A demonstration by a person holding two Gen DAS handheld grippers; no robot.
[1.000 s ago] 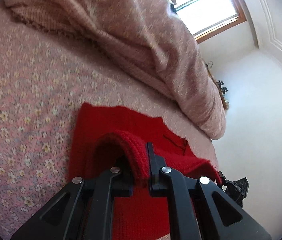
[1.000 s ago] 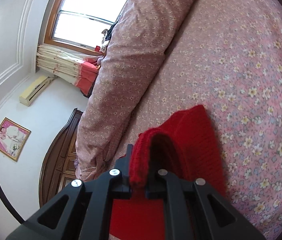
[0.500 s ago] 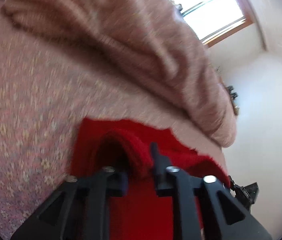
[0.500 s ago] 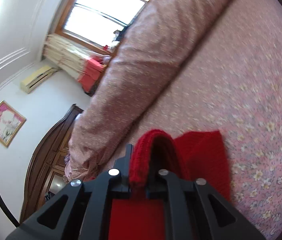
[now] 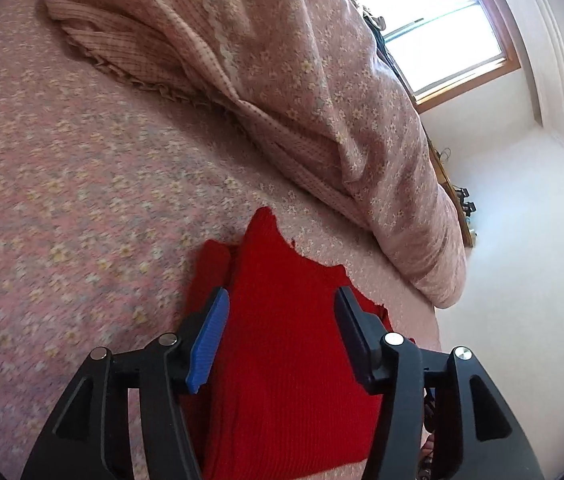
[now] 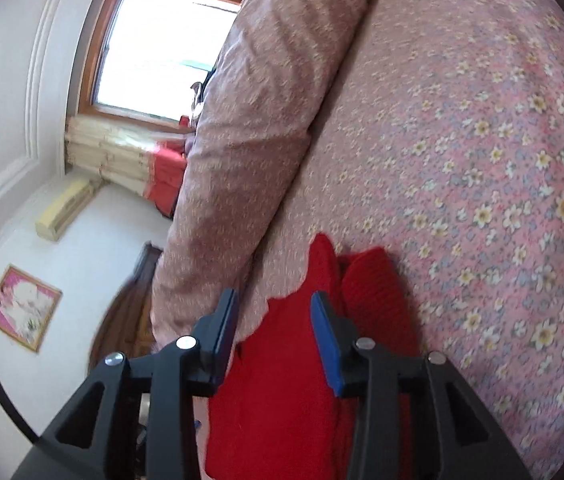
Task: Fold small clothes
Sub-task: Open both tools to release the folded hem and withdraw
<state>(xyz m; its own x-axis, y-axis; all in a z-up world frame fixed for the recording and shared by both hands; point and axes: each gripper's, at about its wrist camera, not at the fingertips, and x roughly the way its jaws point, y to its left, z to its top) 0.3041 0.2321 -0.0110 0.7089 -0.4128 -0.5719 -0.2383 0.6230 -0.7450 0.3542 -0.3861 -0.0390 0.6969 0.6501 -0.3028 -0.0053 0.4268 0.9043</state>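
Lying flat on the pink flower-print bedsheet (image 5: 61,184), the red knitted garment (image 5: 286,344) sits below both tools. Left gripper (image 5: 279,312) and right gripper (image 6: 273,312): jaws just opened, fingers apart, pads clear of the knit.

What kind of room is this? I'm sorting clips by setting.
Most likely a home bedroom. A bed with a pink floral sheet fills the view, a rolled quilt lies along it, and a window with a curtain is behind. A red knit garment lies on the sheet.
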